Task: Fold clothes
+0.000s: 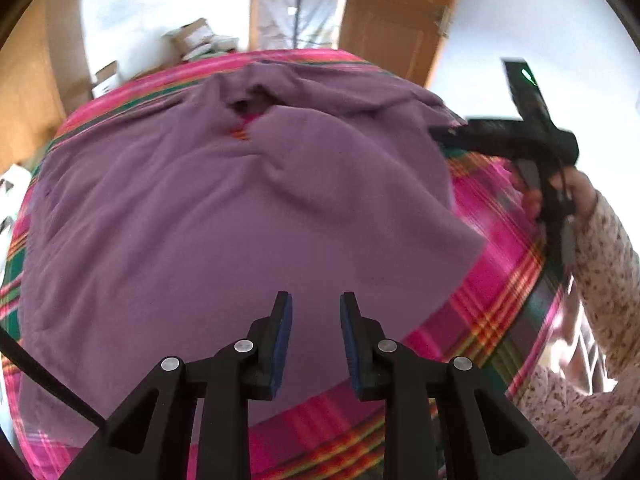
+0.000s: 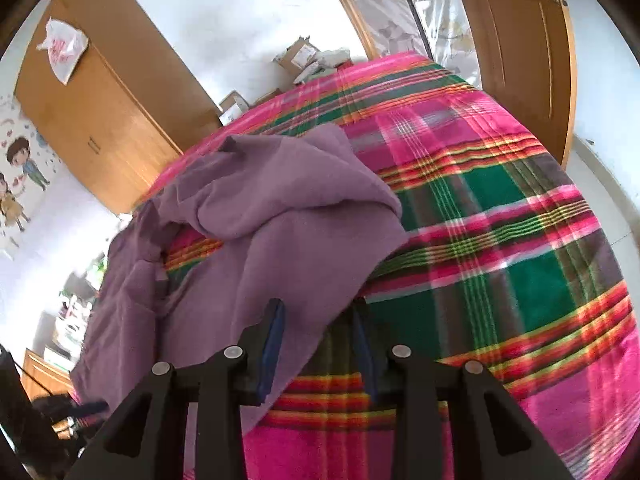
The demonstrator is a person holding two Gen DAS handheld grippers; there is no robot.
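Left wrist view shows your left gripper (image 1: 316, 312) hovering over the purple garment (image 1: 240, 208), its blue-padded jaws parted with a clear gap and nothing between them. The garment is soft, matte knit, rumpled into broad folds, spread across the plaid bedsheet (image 1: 492, 312), a woven cloth of pink, green, red and yellow stripes. At the garment's far right corner your right gripper (image 1: 444, 134) meets the fabric; from this side you cannot tell whether it pinches.

From the right wrist view, your right gripper (image 2: 318, 320) has its jaws spread apart, with the garment (image 2: 280, 216) draping between the fingers; whether the fabric is clamped is unclear. A wooden wardrobe (image 2: 108, 120) carries a white plastic bag (image 2: 62, 50) with red print, unreadable. Cardboard boxes (image 2: 300, 58) lie beyond the bed.
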